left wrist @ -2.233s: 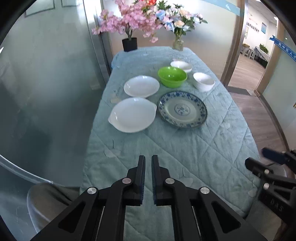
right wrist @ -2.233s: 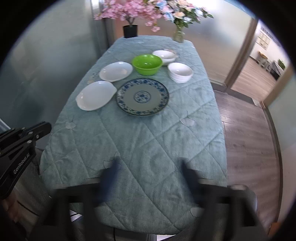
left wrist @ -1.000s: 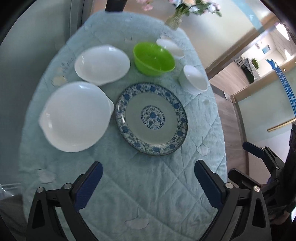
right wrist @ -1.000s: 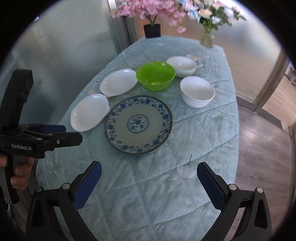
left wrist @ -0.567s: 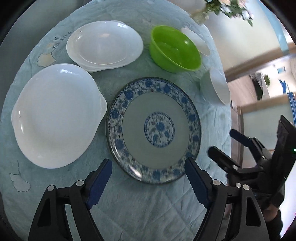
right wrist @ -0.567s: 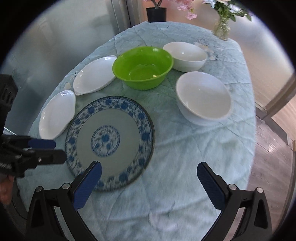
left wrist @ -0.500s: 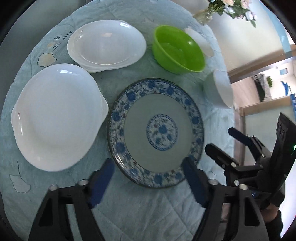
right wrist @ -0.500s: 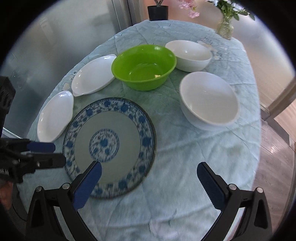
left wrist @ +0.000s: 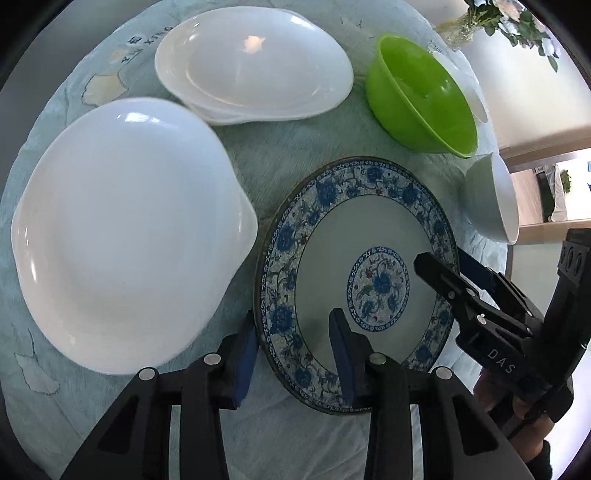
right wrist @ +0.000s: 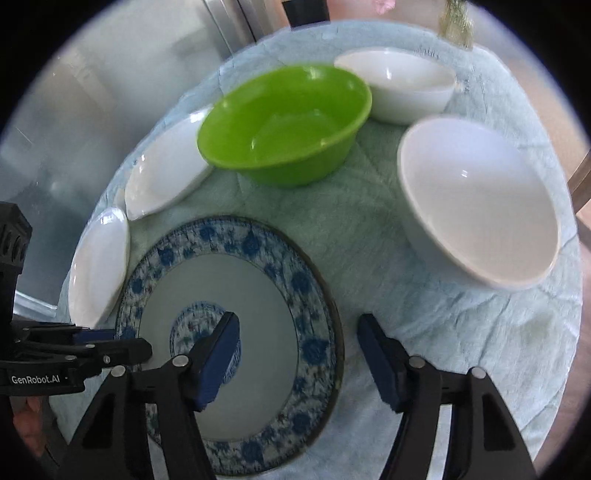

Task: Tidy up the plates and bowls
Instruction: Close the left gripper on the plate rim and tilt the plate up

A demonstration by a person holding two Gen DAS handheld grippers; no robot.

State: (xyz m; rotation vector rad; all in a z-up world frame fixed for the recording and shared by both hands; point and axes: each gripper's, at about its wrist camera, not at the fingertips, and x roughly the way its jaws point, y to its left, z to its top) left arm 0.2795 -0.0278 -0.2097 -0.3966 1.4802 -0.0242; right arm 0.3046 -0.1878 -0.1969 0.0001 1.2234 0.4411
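Note:
A blue-patterned plate (left wrist: 354, 280) (right wrist: 258, 295) lies on the teal cloth. My left gripper (left wrist: 293, 349) is open, its fingers straddling the plate's near left rim. My right gripper (right wrist: 297, 354) is open, straddling the plate's right rim; it also shows in the left wrist view (left wrist: 461, 280). Two white plates (left wrist: 125, 229) (left wrist: 255, 62) lie left of the patterned one. A green bowl (left wrist: 421, 96) (right wrist: 288, 118) and two white bowls (right wrist: 476, 206) (right wrist: 399, 88) sit behind and to the right.
The teal quilted tablecloth (right wrist: 369, 221) covers the table. A glass vase with flowers (left wrist: 461, 29) stands at the far end. A glass wall (right wrist: 92, 74) runs along the left side. Wooden floor (right wrist: 583, 177) lies to the right.
Both grippers have moved down and in toward the patterned plate. Their fingers have narrowed and now straddle its left and right rims.

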